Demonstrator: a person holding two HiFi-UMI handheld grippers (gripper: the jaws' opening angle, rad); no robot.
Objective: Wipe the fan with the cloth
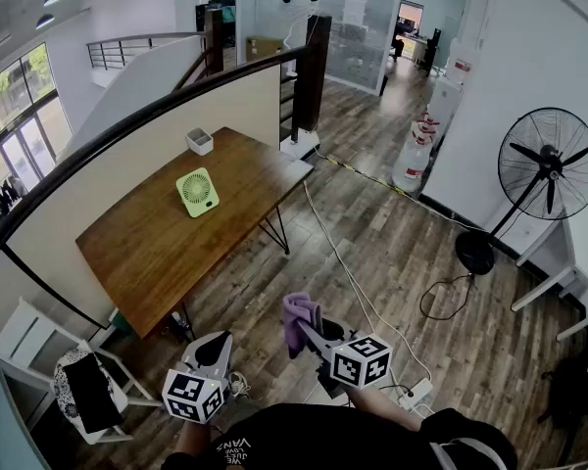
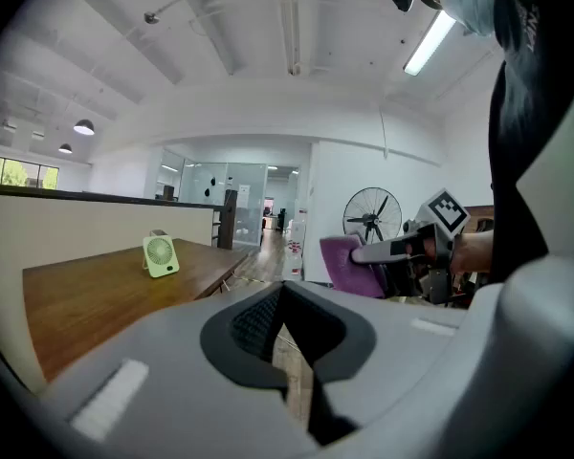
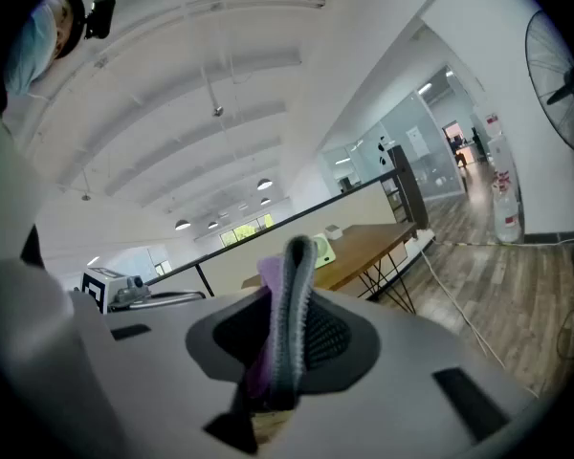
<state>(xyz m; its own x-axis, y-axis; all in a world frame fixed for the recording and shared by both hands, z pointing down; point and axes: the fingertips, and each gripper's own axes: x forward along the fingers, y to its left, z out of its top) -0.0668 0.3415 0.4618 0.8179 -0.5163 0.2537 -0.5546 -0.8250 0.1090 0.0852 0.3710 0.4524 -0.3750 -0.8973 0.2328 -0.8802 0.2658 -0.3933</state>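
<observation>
In right tool (image 1: 312, 327), bunched purple cloth (image 1: 296, 310)

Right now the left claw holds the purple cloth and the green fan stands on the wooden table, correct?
No: the right claw holds the purple cloth, as the right gripper view shows; the left claw is shut, empty. The green fan does stand on the table.

Soft purple cloth (image 1: 299, 314); matt green plastic fan (image 1: 197, 192); smooth wooden table (image 1: 157, 253)
</observation>
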